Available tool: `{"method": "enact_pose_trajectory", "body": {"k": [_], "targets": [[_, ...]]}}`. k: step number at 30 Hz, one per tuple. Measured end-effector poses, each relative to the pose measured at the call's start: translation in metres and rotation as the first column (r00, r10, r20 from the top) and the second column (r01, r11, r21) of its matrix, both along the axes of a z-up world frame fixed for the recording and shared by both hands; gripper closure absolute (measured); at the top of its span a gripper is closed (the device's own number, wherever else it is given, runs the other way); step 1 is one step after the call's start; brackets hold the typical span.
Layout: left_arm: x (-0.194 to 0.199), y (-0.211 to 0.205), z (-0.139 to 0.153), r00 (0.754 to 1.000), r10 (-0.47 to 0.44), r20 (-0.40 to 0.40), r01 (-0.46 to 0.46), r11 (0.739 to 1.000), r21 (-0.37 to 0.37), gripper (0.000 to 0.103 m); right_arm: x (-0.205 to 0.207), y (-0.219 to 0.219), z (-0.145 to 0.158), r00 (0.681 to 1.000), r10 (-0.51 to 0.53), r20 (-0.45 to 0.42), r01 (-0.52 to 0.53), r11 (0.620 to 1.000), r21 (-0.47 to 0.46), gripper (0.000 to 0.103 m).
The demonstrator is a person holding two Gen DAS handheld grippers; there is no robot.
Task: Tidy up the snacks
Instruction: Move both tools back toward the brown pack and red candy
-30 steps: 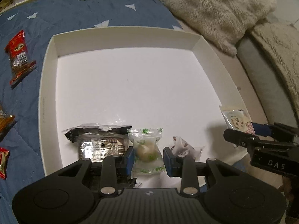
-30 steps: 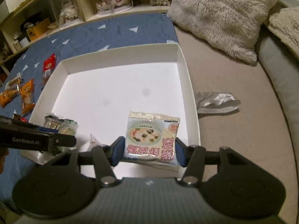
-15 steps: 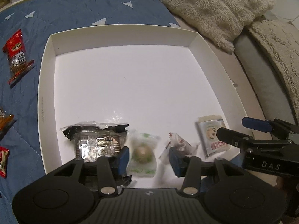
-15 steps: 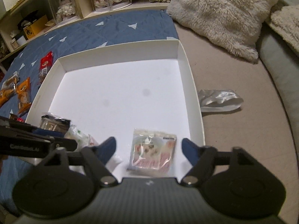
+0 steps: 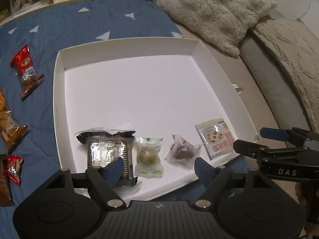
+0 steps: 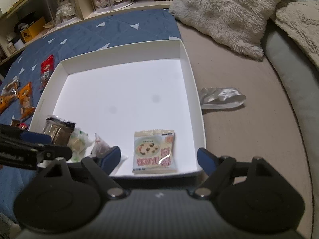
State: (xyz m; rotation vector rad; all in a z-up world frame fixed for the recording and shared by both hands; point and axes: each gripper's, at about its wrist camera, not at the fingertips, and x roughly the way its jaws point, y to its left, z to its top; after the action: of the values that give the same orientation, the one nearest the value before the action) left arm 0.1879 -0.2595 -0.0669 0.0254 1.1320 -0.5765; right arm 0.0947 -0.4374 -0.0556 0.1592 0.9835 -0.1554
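Observation:
A white shallow box (image 5: 127, 45) (image 6: 123, 48) lies on the bed. Along its near edge sit a dark foil-wrapped snack (image 5: 107, 149), a clear green-printed candy (image 5: 148, 156) (image 6: 76, 142), a small triangular wrapped sweet (image 5: 182, 151) (image 6: 100, 146) and a flat soup packet (image 5: 216, 137) (image 6: 154, 151). My left gripper (image 5: 158, 168) is open and empty, just above the box's near edge over the candy. My right gripper (image 6: 158, 157) is open and empty over the soup packet; it also shows in the left wrist view (image 5: 267, 141).
Loose snacks lie on the blue quilt left of the box: a red packet (image 5: 25, 69) (image 6: 46, 67), orange packets (image 6: 25, 99) (image 5: 8, 127), a small red one (image 5: 15, 168). A silver pouch (image 6: 221, 97) lies right of the box. Fluffy pillows (image 5: 217, 10) sit behind.
Both grippers opened and pulled back. The left let go of the green candy; the right let go of the soup packet. Both snacks now lie in the box.

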Motion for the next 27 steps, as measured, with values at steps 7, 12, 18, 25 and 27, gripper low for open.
{"method": "enact_pose_trajectory", "body": {"k": [7,12,18,25,27], "targets": [[-0.012,0.007,0.015,1.000,-0.005,0.030,0.005,1.000,0.006,0.012,-0.013,0.006,0.009,1.000,-0.011,0.007,0.011,1.000,-0.017,0.010],[-0.021,0.018,0.028,0.998,-0.003,0.071,0.002,1.000,0.010,0.002,-0.021,0.011,0.023,1.000,-0.011,0.025,0.012,0.999,-0.036,0.001],[-0.027,0.038,0.045,0.995,0.021,0.101,-0.021,1.000,-0.006,0.000,-0.030,0.021,0.042,0.999,-0.012,0.051,0.015,0.998,-0.061,0.001],[-0.029,0.062,0.067,0.990,0.045,0.136,-0.041,0.999,-0.028,0.000,-0.037,0.033,0.063,0.997,-0.033,0.073,0.038,0.997,-0.069,0.001],[-0.028,0.072,0.073,0.988,0.061,0.145,-0.056,0.998,-0.036,0.000,-0.038,0.036,0.068,0.996,-0.027,0.079,0.033,0.997,-0.070,0.001]]}}
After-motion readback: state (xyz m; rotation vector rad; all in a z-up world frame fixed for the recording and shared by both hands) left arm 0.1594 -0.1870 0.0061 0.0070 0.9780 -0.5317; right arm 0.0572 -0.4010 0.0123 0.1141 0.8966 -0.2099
